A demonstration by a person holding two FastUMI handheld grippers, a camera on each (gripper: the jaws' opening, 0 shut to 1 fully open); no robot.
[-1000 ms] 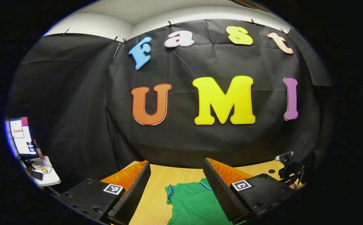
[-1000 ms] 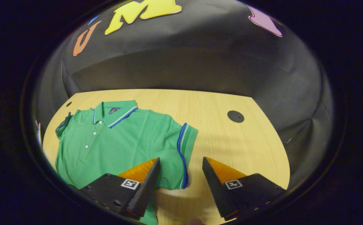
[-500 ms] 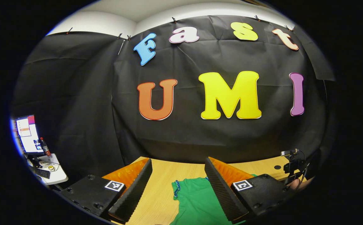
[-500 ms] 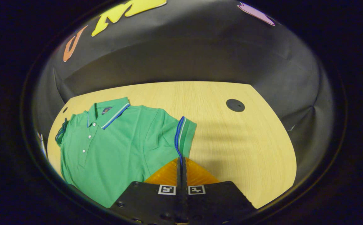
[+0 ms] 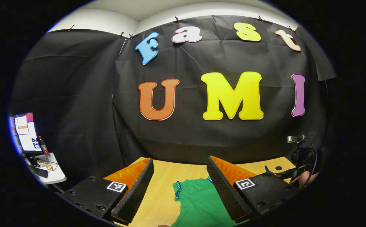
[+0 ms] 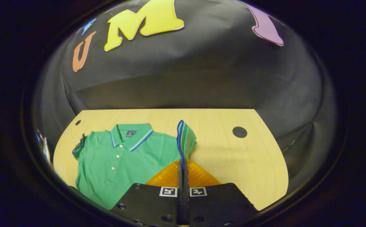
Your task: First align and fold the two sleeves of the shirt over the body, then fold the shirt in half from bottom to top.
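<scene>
Right gripper view: green polo shirt [image 6: 120, 164] flat on light wood table [image 6: 233, 157], front up, collar [image 6: 132, 135] toward booth wall, button placket visible. Far sleeve [image 6: 79, 148] lying at shirt's left edge, near small dark hole in table corner [image 6: 78, 122]. Near sleeve [image 6: 186, 140] lifted off table, standing nearly upright, blue-trimmed cuff edge running down into right gripper [image 6: 183, 164]. Jaws pressed together w/ cuff edge pinched between them. Larger round black grommet [image 6: 239, 131] on bare table to right of shirt, well apart from it.

Left gripper view: aimed much higher, mostly at black booth wall [image 5: 75, 94]; white wall strip above cloth. Just a part of shirt [image 5: 198, 201] seen low in frame w/ one blue-trimmed sleeve edge [image 5: 177, 190], on table [image 5: 161, 195]. Left gripper [image 5: 180, 189] w/ jaws spread wide, nothing between them but table and shirt below; no contact w/ fabric seen. Off to left, beyond table: side table [image 5: 52, 175] w/ lit monitor [image 5: 25, 132], bottle [image 5: 42, 146], small clutter. At right edge: other gripper [image 5: 296, 157] w/ cable, raised, bit of a hand [image 5: 304, 179] beneath it.

Pose: right gripper low over table, pointed down-forward at shirt's sleeve. Left gripper held near level, pointing across table toward wall.
</scene>
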